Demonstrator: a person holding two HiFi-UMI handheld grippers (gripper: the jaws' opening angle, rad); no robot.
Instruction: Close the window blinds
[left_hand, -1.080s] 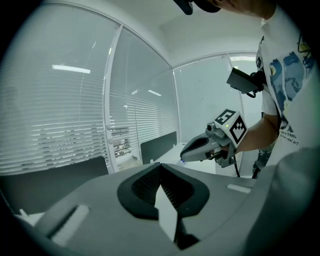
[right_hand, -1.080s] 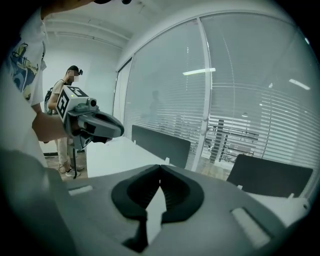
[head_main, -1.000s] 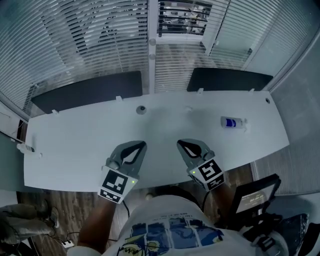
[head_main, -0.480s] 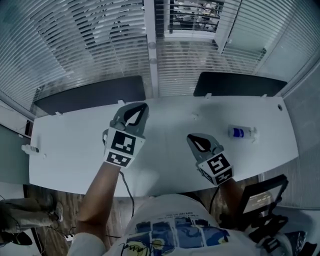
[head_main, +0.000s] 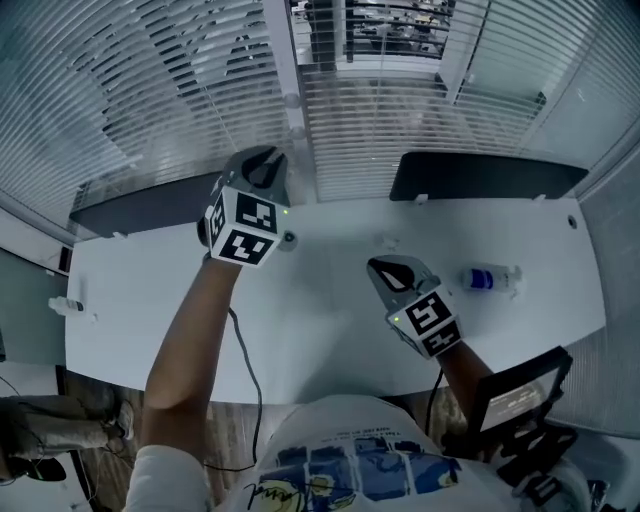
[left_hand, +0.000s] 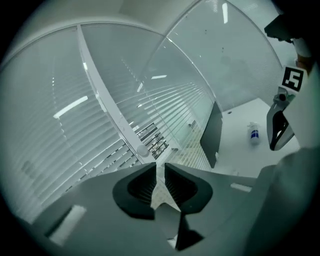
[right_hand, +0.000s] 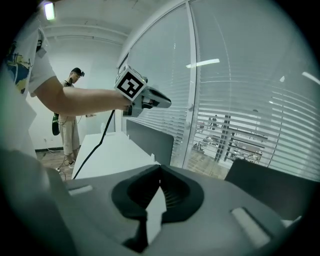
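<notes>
The window blinds hang behind the white desk, with their slats tilted so that outside shows through the middle pane. My left gripper is raised off the desk, close to the white window post. In the left gripper view the blinds and the post lie just ahead of that gripper. Its jaws have just been opening to a narrow gap, with nothing between them. My right gripper hovers low over the desk; its jaws are shut and empty.
On the white desk lies a small bottle with a blue label at the right. Two dark panels stand along its back edge. A black device sits at the lower right. A person stands far off.
The left gripper has risen from the desk's front edge and gone toward the window post. Its jaws have parted slightly. The right gripper has shifted a little further over the desk.
</notes>
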